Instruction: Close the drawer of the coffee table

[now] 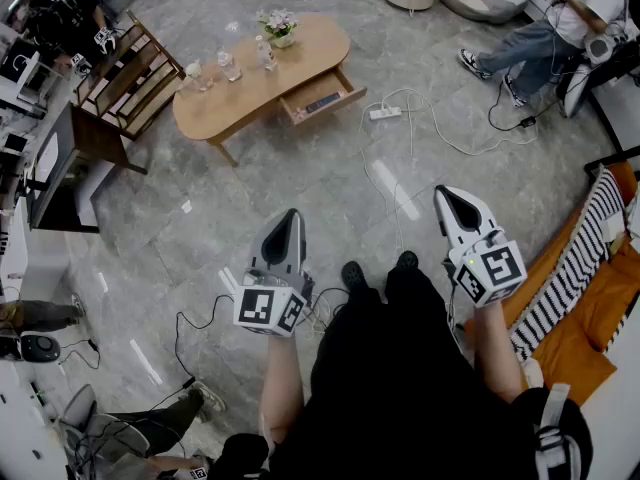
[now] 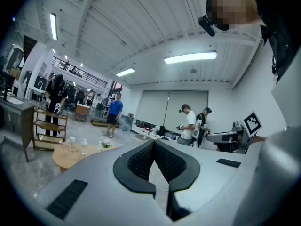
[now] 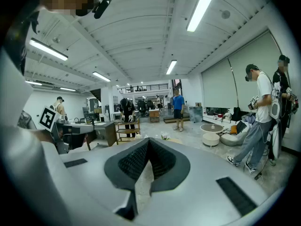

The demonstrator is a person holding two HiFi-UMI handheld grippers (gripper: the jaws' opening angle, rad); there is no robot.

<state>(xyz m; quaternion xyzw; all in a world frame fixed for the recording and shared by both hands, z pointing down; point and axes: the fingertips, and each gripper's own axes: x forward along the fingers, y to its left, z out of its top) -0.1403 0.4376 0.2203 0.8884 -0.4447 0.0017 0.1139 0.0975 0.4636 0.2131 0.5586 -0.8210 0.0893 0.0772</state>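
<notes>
A light wooden coffee table (image 1: 250, 93) stands far ahead on the grey floor, its drawer (image 1: 322, 95) pulled out toward me with a dark flat item inside. On its top are a flower pot (image 1: 279, 26) and a few clear bottles (image 1: 228, 65). My left gripper (image 1: 289, 218) and right gripper (image 1: 447, 196) are both shut and empty, held in front of my body, well short of the table. The left gripper view shows the table (image 2: 70, 155) low at the left, beyond the shut left gripper (image 2: 153, 143). In the right gripper view the right gripper (image 3: 147, 141) is shut.
A white power strip (image 1: 385, 113) and cables lie on the floor between me and the table. A wooden shelf (image 1: 125, 73) stands left of the table. A seated person (image 1: 540, 33) is at the back right; an orange sofa (image 1: 590, 308) is on my right. Other people stand about the room.
</notes>
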